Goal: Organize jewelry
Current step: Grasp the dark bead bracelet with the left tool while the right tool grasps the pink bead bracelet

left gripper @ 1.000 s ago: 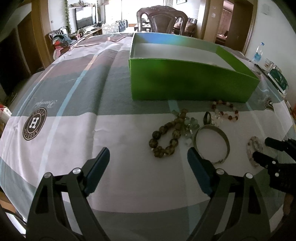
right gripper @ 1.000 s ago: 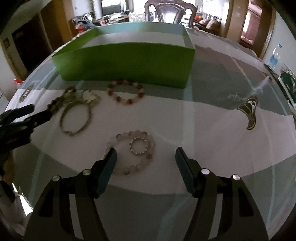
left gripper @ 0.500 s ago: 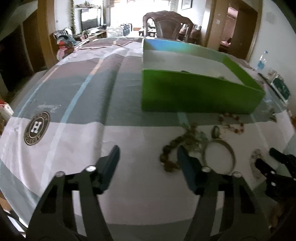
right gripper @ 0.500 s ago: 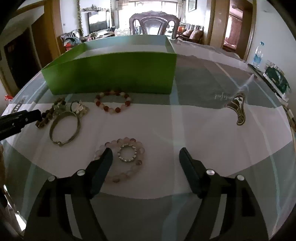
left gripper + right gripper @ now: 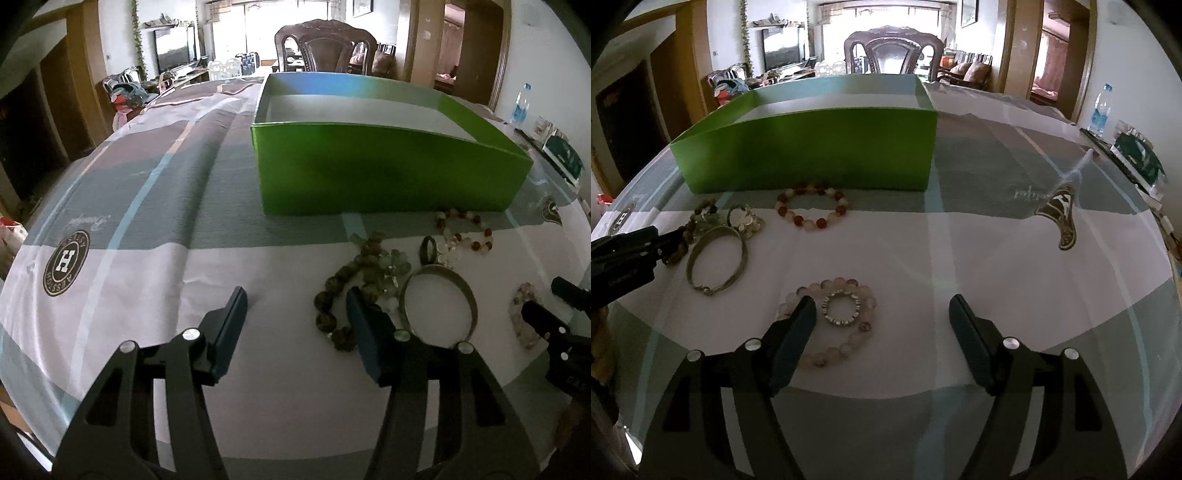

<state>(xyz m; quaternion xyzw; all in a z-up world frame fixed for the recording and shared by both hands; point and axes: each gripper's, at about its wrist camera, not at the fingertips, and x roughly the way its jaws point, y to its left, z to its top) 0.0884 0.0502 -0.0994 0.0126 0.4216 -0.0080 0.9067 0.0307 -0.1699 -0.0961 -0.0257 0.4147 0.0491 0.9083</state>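
Observation:
An open green box [image 5: 388, 173] stands on the table, also in the right wrist view [image 5: 812, 151]. In front of it lie a dark brown bead bracelet [image 5: 343, 284], a metal bangle [image 5: 439, 299] [image 5: 716, 262], a red-and-white bead bracelet [image 5: 812, 206] [image 5: 465, 229] and a pale pink bead bracelet [image 5: 831, 325] with a small sparkly ring [image 5: 842, 308] inside it. My left gripper [image 5: 295, 306] is open and empty, just left of the brown beads. My right gripper [image 5: 882, 314] is open and empty, its left finger at the pink bracelet.
The table wears a grey, white and blue cloth [image 5: 129, 206] under glass. A wooden chair [image 5: 325, 48] stands behind the box. A water bottle [image 5: 1100, 107] and a green packet [image 5: 1137, 155] sit at the right edge.
Both grippers have drawn back and risen a little, and the left one has closed partway. No jewelry has moved.

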